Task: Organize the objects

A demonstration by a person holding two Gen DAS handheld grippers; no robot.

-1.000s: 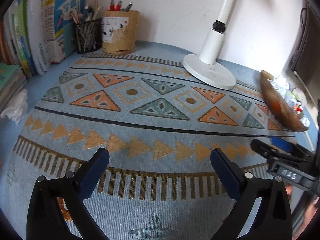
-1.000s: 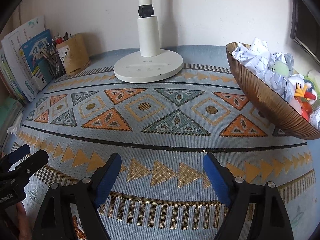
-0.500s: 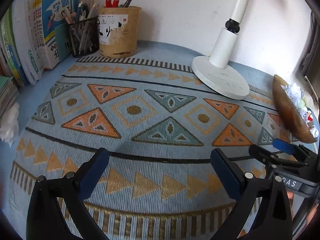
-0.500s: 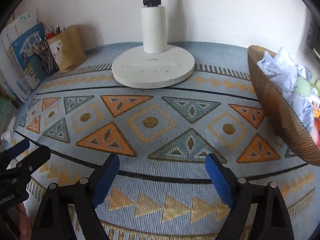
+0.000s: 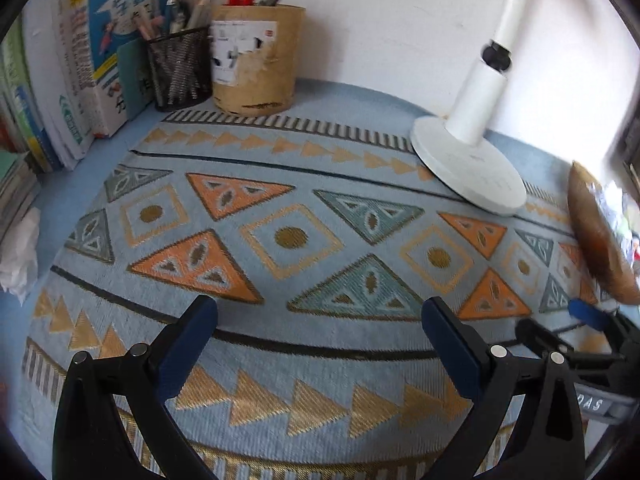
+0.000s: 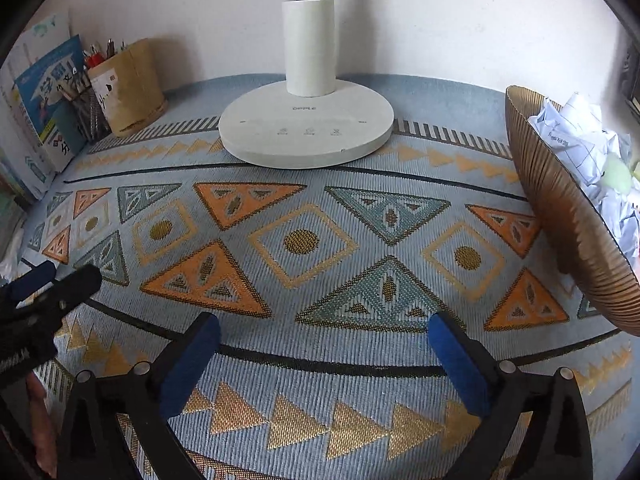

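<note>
My left gripper [image 5: 320,324] is open and empty above the patterned blue mat [image 5: 288,236]. My right gripper [image 6: 324,340] is open and empty over the same mat [image 6: 300,240]. A brown ribbed bowl [image 6: 560,216] full of crumpled paper [image 6: 576,148] stands at the right; it also shows in the left wrist view [image 5: 600,240]. A crumpled white tissue [image 5: 18,256] lies at the mat's left edge. A cardboard pen pot [image 5: 256,60] and a black mesh pen holder [image 5: 180,68] stand at the back left. Each gripper shows at the edge of the other's view.
A white desk lamp [image 6: 308,120] stands at the back middle on its round base; it also shows in the left wrist view [image 5: 468,168]. Books [image 5: 76,56] stand upright along the left wall. A white wall closes the back.
Both grippers have moved forward over the mat toward the back wall. The lamp, pen pots and bowl appear closer. Both stay open and empty.
</note>
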